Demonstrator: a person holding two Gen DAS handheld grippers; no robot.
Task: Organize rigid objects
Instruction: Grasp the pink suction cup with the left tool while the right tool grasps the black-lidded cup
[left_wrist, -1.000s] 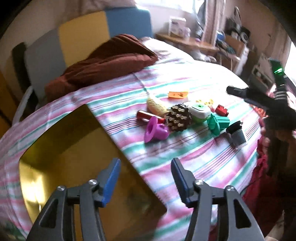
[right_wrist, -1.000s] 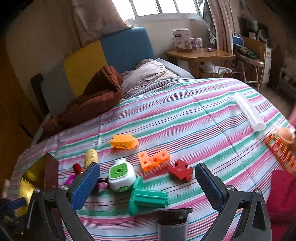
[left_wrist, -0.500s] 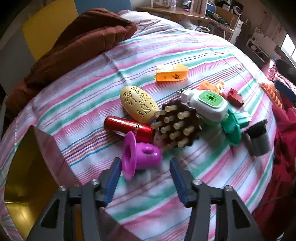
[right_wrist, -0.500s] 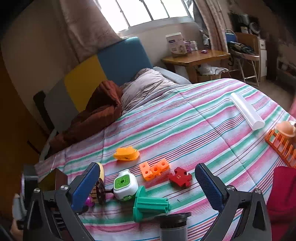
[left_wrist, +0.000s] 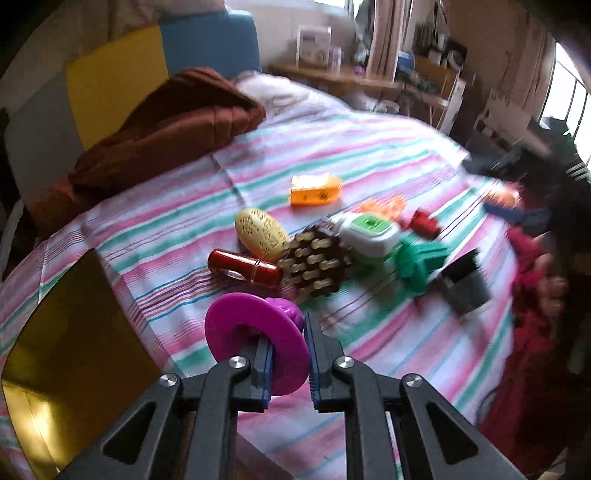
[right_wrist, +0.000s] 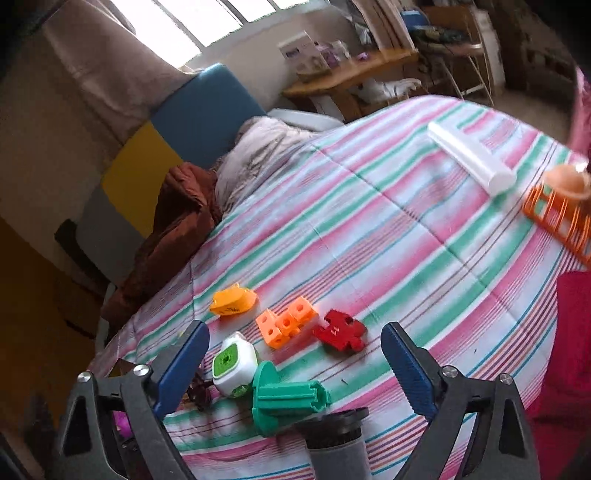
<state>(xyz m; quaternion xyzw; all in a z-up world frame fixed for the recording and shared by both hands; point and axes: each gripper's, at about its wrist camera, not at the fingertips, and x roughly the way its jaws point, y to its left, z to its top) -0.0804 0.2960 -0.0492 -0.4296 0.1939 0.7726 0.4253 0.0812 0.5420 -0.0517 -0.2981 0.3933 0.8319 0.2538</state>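
Pinching the purple funnel (left_wrist: 258, 339), the left tongs (left_wrist: 286, 354) have just closed on its wide flange.

Its blue pads sit on either side of the flange, near the gold box (left_wrist: 74, 354) at the left edge of the striped bed (left_wrist: 369, 155). Just beyond lie a red tube (left_wrist: 243, 266), a spiked brown ball (left_wrist: 317, 264) and a yellow oval (left_wrist: 262, 233). The right tongs (right_wrist: 295, 363) stand spread wide, their jaws having just narrowed a little, with nothing between the pads; they hang over a green piece (right_wrist: 288, 398), a white-green cube (right_wrist: 234, 363) and a grey cup (right_wrist: 338, 443). Farther off are orange blocks (right_wrist: 286, 325), a red puzzle piece (right_wrist: 340, 330), an orange box (right_wrist: 232, 301), a white roll (right_wrist: 471, 157) and an orange rack (right_wrist: 557, 218) at far right.
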